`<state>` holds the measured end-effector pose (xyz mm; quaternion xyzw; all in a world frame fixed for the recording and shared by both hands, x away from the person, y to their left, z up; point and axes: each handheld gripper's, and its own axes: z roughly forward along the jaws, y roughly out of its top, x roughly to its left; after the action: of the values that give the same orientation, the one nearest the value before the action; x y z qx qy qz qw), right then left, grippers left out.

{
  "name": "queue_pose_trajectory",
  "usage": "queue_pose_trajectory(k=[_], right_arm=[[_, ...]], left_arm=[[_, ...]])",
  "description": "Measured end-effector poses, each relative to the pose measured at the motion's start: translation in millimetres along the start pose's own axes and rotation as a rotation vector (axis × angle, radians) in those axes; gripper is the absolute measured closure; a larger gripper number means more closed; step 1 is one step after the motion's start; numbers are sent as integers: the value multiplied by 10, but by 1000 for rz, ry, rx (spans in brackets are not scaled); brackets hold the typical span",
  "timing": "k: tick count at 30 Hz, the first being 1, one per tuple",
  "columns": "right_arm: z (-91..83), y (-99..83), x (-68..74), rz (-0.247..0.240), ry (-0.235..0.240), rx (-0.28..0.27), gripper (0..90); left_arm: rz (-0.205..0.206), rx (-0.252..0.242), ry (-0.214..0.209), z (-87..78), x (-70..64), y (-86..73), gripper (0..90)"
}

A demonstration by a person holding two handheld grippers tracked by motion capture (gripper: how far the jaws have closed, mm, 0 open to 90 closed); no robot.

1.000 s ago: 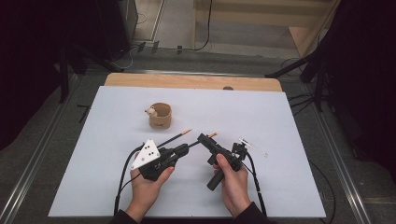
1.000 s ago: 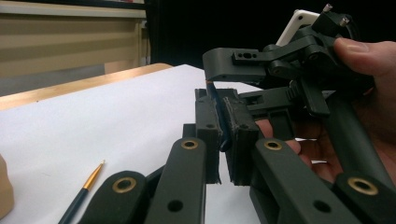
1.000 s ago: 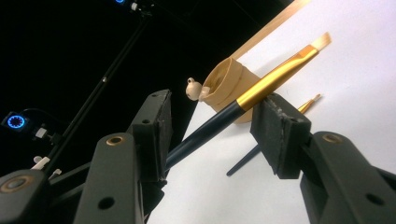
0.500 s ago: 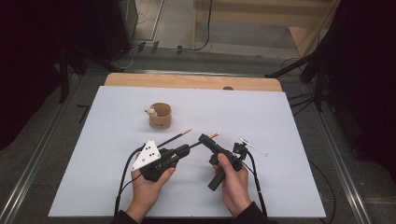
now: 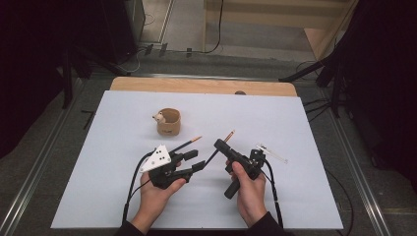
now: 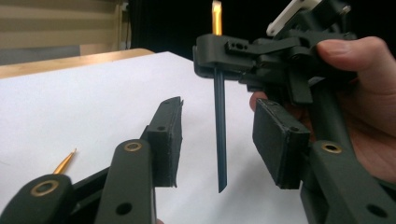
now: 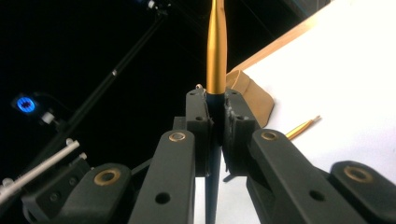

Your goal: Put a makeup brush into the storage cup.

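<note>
My right gripper (image 5: 220, 144) (image 7: 215, 100) is shut on a dark pen (image 5: 227, 136) (image 7: 216, 42) with a gold tip, held tilted above the white table (image 5: 295, 196). The pen's lower shaft (image 6: 219, 140) hangs between the jaws of my open left gripper (image 5: 195, 160) (image 6: 222, 121), and neither pad touches it. A second gold-tipped pen (image 5: 184, 145) (image 6: 64, 163) (image 7: 301, 127) lies on the table just beyond the left gripper. Farther back stands a brown cup (image 5: 168, 123) (image 7: 252, 95) with a small animal figure on its rim.
The white sheet covers the table up to a wooden strip (image 5: 201, 86) along the far edge. Dark stands and cables (image 5: 314, 73) sit on the floor beyond and beside the table.
The right gripper has tilted its pen slightly, so the gold tip sits a little higher and farther right. The left hand has hardly moved.
</note>
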<state>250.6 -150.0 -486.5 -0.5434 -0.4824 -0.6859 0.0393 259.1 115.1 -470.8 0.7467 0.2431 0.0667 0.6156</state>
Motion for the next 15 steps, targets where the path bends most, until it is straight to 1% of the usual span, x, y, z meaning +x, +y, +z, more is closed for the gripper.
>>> queue_pose_trajectory(k=[1, 2, 3, 4, 5, 6, 7, 8, 9, 10, 11, 12, 13, 14, 15], right_arm=[[5, -1, 23, -27, -4, 4, 842], [5, -1, 23, -27, -4, 4, 842], [23, -8, 73, -94, -8, 8, 842], [23, -8, 73, -94, -8, 8, 842], [34, -15, 114, -133, -8, 14, 842], [34, -15, 114, -133, -8, 14, 842], [44, -26, 156, -175, -15, 23, 842], [49, -31, 175, -196, -16, 27, 841], [55, -35, 190, -214, -15, 28, 842], [55, -35, 190, -214, -15, 28, 842], [65, -47, 223, -248, -17, 34, 841], [65, -47, 223, -248, -17, 34, 841], [76, -57, 253, -288, -12, 40, 841], [76, -57, 253, -288, -12, 40, 841], [85, -68, 280, -321, -10, 46, 841]], left_arm=[[0, 9, 4, 4, 1, 1, 527], [0, 9, 4, 4, 1, 1, 525], [1, 21, 5, 8, -3, 5, 520], [1, 21, 5, 8, -3, 5, 517], [3, 27, 6, 10, -7, 9, 516], [5, 30, 6, 11, -11, 13, 516], [10, 41, 11, 12, -20, 22, 516], [10, 43, 13, 13, -25, 26, 517], [14, 43, 23, 10, -31, 31, 522], [14, 43, 23, 10, -31, 31, 529], [12, 46, 33, 8, -36, 36, 532], [11, 51, 37, 6, -36, 42, 532], [13, 56, 33, 9, -44, 54, 534], [13, 56, 33, 9, -44, 54, 535], [21, 70, 33, 22, -59, 61, 536]])
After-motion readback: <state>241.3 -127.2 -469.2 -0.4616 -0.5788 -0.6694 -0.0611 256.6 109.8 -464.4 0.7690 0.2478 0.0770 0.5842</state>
